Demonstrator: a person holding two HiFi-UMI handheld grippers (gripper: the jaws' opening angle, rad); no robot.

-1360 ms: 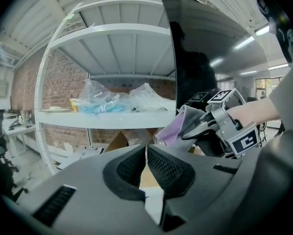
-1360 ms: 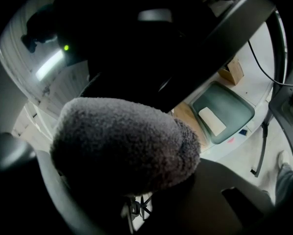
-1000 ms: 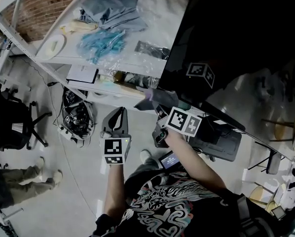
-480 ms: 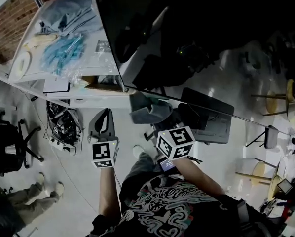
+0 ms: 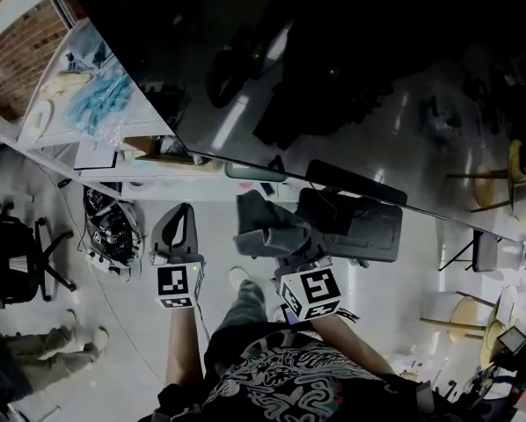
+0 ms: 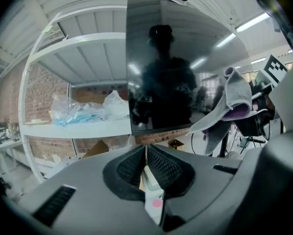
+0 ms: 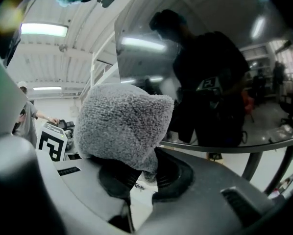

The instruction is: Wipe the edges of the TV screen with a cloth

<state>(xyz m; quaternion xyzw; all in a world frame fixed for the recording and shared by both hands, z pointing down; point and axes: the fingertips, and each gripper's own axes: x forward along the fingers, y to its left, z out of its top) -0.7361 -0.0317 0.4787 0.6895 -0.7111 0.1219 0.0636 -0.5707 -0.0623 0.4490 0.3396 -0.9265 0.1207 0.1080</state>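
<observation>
The black TV screen (image 5: 351,69) fills the top of the head view, with its lower edge (image 5: 333,189) slanting down to the right. My right gripper (image 5: 276,236) is shut on a grey cloth (image 5: 261,227) just below that edge; I cannot tell whether the cloth touches it. In the right gripper view the cloth (image 7: 122,124) bulges over the jaws before the glossy screen (image 7: 210,72). My left gripper (image 5: 177,231) hangs lower left, jaws shut and empty. In the left gripper view, the screen (image 6: 176,67) and the cloth (image 6: 232,104) lie ahead.
A white shelf rack (image 5: 96,161) stands left of the TV with plastic bags (image 5: 96,95) and a box on it. Cables (image 5: 113,231) lie on the floor below. A dark case (image 5: 368,231) sits under the screen. A black office chair (image 5: 17,262) is far left.
The view has swung so the TV fills more of the frame. My right gripper with the cloth has moved from the lower-left corner rightward, below the bottom edge. The left gripper stays low.
</observation>
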